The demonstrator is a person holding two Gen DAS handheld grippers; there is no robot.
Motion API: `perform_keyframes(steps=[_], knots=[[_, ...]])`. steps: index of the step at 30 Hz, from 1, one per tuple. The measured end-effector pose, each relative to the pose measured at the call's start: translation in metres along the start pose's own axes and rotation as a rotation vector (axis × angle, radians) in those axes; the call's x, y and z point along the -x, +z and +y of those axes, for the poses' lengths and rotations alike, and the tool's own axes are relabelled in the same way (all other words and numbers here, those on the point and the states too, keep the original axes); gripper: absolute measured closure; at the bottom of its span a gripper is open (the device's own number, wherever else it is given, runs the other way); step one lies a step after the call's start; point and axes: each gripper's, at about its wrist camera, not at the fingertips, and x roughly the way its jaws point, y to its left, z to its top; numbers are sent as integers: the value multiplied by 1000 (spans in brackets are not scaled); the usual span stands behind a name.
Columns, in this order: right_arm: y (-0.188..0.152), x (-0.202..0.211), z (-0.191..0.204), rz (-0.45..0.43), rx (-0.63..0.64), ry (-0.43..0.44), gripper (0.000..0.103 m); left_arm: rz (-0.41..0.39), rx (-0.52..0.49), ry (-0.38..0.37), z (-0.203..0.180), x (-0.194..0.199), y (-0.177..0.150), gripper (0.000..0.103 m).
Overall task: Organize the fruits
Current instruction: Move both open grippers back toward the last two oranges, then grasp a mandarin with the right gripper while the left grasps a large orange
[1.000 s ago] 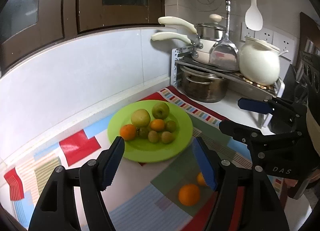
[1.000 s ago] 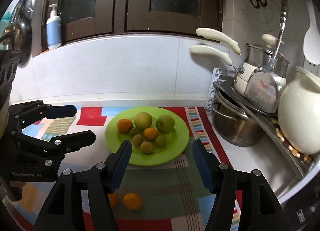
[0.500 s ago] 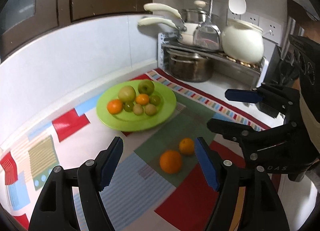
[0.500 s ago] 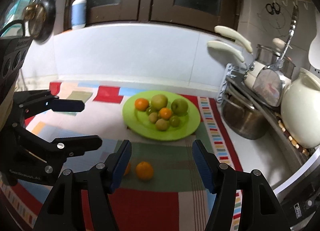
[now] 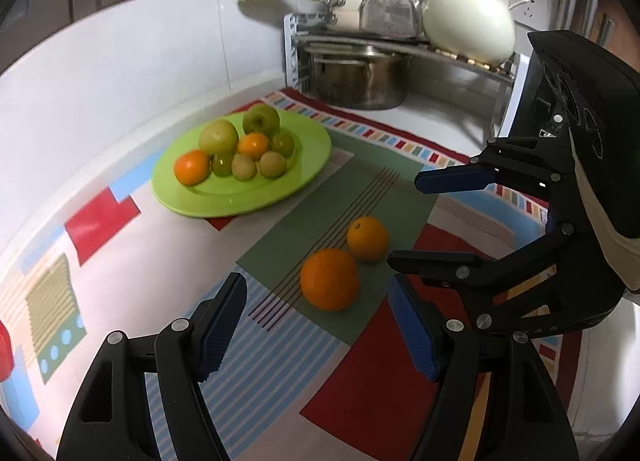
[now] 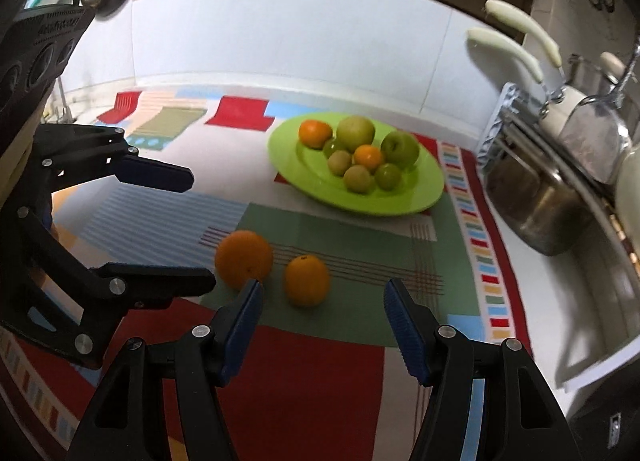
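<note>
- Oranges: the bigger orange [image 5: 329, 279] and smaller orange [image 5: 367, 239] lie on the patchwork mat [image 5: 362, 377], short of the green plate [image 5: 308, 177] with its piled fruit.
- You've pulled both claws back from the plate; left gripper [image 5: 316, 325] and right gripper [image 6: 322, 323] gape wide, empty.
- Expect pickups next.
- Gripper lettering is too blurred to read.

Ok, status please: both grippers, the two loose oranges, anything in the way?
Both hand-held grippers, left and right, open and empty. Two oranges on the mat, short of the plate. Nothing blocking.
</note>
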Motion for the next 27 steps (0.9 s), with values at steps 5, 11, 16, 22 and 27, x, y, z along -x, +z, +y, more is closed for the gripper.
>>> perform_keyframes(steps=[5,11,16,22,27], knots=[[-1,-18,-3,29,-8,50,45,24,18,-40,6,-15,1,33],[1,-33,-7,61,-26,101,53,68,73,-99,14,-32,0,44],[3,-42,-7,78,-42,127,63,80,113,-126,18,-38,1,55],[3,-42,-9,85,-75,130,71,85,152,-138,20,-39,0,64],[1,-32,-10,65,-130,110,71,92,178,-115,20,-34,-2,65]])
